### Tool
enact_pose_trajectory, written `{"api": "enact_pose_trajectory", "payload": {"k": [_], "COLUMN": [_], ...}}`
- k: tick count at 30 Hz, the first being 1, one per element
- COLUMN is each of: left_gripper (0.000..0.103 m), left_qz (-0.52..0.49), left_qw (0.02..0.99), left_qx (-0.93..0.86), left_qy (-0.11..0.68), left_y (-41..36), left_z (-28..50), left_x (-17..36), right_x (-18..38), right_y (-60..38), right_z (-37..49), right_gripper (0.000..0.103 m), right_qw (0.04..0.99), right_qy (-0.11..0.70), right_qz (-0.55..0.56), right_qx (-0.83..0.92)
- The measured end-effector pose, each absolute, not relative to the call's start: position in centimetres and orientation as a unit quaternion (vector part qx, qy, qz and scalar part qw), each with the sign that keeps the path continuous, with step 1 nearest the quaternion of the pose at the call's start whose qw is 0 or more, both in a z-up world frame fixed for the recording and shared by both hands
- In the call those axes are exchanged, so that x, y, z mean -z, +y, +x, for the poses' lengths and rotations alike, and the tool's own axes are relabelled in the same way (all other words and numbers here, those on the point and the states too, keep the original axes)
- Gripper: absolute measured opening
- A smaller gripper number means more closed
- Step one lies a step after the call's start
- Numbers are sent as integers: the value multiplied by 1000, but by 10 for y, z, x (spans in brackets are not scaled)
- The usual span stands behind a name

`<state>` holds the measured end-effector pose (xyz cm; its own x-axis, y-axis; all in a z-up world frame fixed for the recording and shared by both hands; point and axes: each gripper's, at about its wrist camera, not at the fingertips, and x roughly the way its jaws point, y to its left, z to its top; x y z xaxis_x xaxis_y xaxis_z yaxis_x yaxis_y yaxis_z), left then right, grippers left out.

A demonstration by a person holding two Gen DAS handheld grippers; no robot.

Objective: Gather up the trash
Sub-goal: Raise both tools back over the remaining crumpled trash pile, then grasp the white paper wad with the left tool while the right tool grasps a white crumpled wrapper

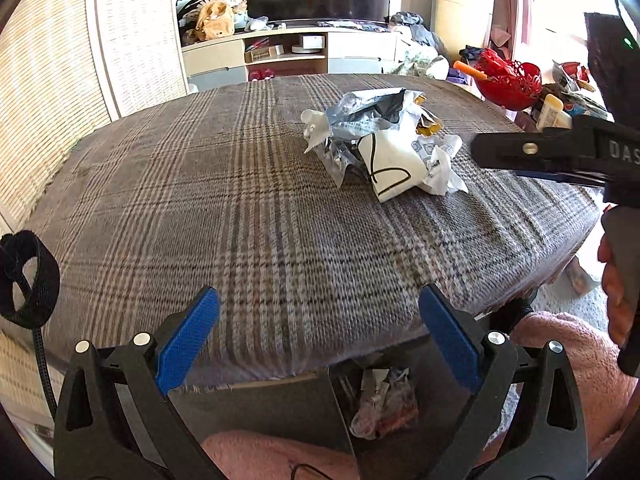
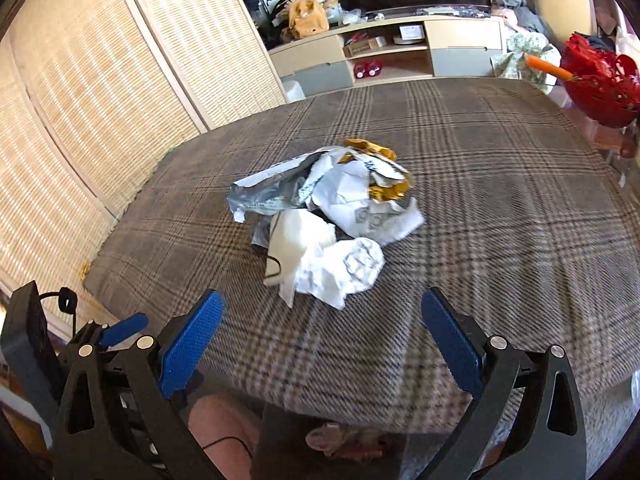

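Observation:
A pile of crumpled trash (image 1: 384,148), white paper, silvery wrappers and a gold wrapper, lies on the plaid cloth. It also shows in the right wrist view (image 2: 332,224). My left gripper (image 1: 320,312) is open and empty over the cloth's near edge, well short of the pile. My right gripper (image 2: 322,316) is open and empty just in front of the pile. Seen from the left wrist view, the right gripper's finger (image 1: 536,152) reaches in from the right, beside the pile. A dark bin (image 1: 340,416) below the near edge holds crumpled wrappers (image 1: 382,404).
The plaid cloth (image 1: 200,208) covers a wide flat surface. A red basket (image 1: 508,80) and clutter stand at the far right. Woven panels (image 2: 80,100) line the left side. A TV shelf (image 2: 384,52) stands behind. Pink fabric (image 1: 560,360) lies below right.

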<state>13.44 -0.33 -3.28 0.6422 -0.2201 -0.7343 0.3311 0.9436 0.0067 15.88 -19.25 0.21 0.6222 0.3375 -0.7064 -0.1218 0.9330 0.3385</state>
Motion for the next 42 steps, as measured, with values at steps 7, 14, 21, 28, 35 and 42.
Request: {"api": "enact_pose_trajectory", "payload": {"k": [7, 14, 21, 28, 35, 42], "left_gripper": [95, 95, 90, 54, 56, 56], "left_qz": [74, 77, 71, 48, 36, 23], "left_qw": [901, 900, 896, 886, 880, 878], "left_qx": [159, 166, 189, 215, 214, 208], "left_qy": [397, 395, 396, 407, 423, 430], "left_y": [-9, -19, -42, -68, -86, -95], "left_z": [148, 159, 176, 198, 221, 241], "left_x": [35, 34, 36, 36, 39, 42], "right_x": [13, 15, 1, -8, -6, -6], "right_y": [-182, -185, -210, -253, -272, -273], "right_z": [181, 184, 172, 169, 167, 165], "right_gripper": [63, 29, 17, 17, 17, 17], "right_qw": [877, 874, 894, 905, 905, 905], "right_qy": [438, 444, 417, 395, 393, 392], "right_qz": [139, 132, 117, 134, 138, 144], "right_qx": [-141, -149, -117, -84, -78, -85]}}
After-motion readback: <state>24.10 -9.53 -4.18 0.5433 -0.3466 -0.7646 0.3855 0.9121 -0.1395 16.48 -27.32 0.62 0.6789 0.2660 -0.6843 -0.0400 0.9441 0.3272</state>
